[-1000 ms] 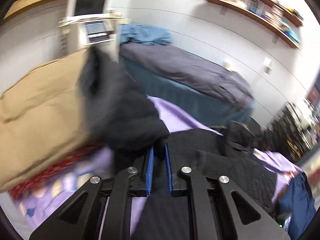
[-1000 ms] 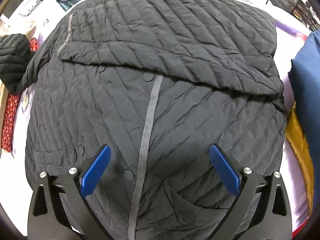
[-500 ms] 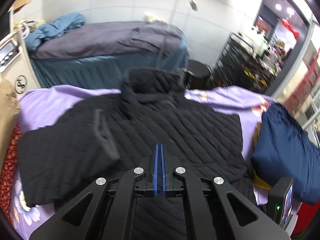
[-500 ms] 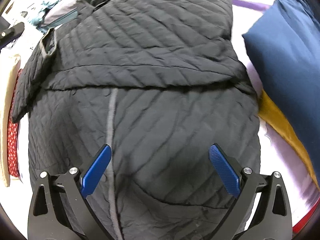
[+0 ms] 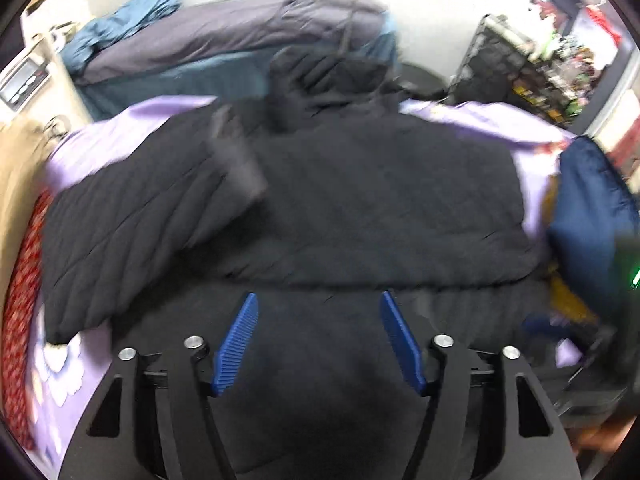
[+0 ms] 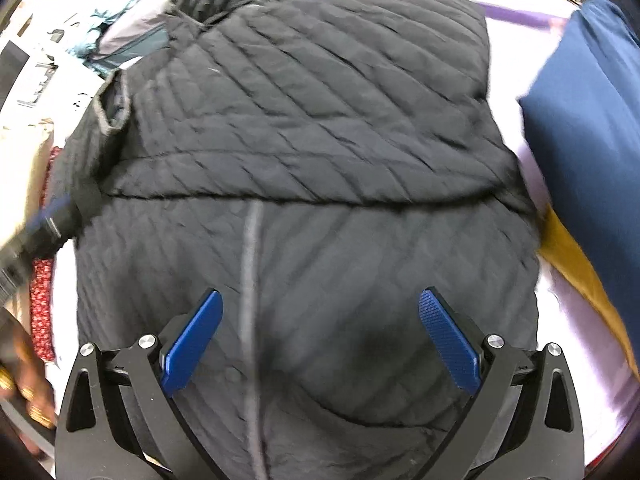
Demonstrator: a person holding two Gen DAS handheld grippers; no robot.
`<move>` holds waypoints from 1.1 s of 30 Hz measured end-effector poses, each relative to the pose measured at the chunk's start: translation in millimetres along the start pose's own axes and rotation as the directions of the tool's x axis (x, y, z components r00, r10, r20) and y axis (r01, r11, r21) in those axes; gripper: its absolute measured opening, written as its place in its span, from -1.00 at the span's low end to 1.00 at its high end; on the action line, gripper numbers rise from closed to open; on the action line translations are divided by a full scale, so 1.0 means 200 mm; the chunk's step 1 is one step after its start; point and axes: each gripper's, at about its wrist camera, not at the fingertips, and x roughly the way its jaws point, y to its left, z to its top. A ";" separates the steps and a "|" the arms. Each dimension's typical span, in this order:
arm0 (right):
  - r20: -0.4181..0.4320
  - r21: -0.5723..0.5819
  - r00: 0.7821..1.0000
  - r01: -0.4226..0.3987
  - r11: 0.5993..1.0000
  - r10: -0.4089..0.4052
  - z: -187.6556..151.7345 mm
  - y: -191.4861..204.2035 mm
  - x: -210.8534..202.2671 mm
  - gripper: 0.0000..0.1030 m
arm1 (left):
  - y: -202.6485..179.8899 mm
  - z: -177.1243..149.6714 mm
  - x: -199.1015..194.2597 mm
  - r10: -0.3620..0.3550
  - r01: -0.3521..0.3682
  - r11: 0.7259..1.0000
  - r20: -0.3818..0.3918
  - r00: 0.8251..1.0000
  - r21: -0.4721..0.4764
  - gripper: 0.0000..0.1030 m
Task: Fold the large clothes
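A large black quilted jacket (image 6: 320,128) lies spread on a lilac sheet, one sleeve folded across its chest and a grey placket (image 6: 252,280) running down the front. It also fills the left wrist view (image 5: 340,208), where its left sleeve (image 5: 132,240) lies folded across the body. My left gripper (image 5: 318,338) is open and empty above the jacket's lower part. My right gripper (image 6: 320,332) is open and empty above the hem. The left gripper's body shows blurred at the right wrist view's left edge (image 6: 48,228).
A navy folded garment (image 6: 592,152) and a mustard cloth (image 6: 580,268) lie to the right. A tan pillow and red patterned fabric (image 5: 20,288) lie at the left. A second bed (image 5: 224,48) stands behind, a dark shelf rack (image 5: 520,68) at far right.
My left gripper carried the sleeve over the jacket, let it go and opened. The sleeve now lies folded across the body. My right gripper stayed open and shifted slightly.
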 end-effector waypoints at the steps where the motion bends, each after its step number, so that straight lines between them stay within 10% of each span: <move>1: -0.005 -0.006 1.000 -0.021 1.000 0.021 0.02 0.03 0.00 0.89 | 0.04 -0.04 0.01 0.021 -0.021 1.000 -0.010 1.000 -0.011 0.28; 11: -0.034 -0.040 0.963 -0.269 0.962 0.268 0.30 0.47 0.03 0.89 | 0.44 -0.38 0.05 0.071 -0.098 0.974 -0.135 0.988 -0.203 0.37; 23: -0.011 -0.244 0.982 -0.183 0.952 0.186 0.56 1.04 0.24 0.47 | 0.64 -0.53 0.02 0.069 -0.112 0.955 -0.159 0.985 -0.273 0.41; 26: -0.049 -0.290 0.987 -0.161 0.943 0.154 0.57 1.08 0.31 0.03 | 0.65 -0.53 0.00 0.064 -0.108 0.955 -0.162 0.985 -0.277 0.42; 28: -0.065 -0.322 0.986 -0.168 0.932 0.156 0.56 1.10 0.32 -0.65 | 0.65 -0.52 0.01 0.059 -0.104 0.954 -0.163 0.985 -0.281 0.45; 33: 0.004 -0.331 0.978 -0.196 0.923 0.210 0.52 1.03 0.18 -0.90 | 0.62 -0.48 0.05 0.059 -0.105 0.956 -0.170 0.984 -0.275 0.46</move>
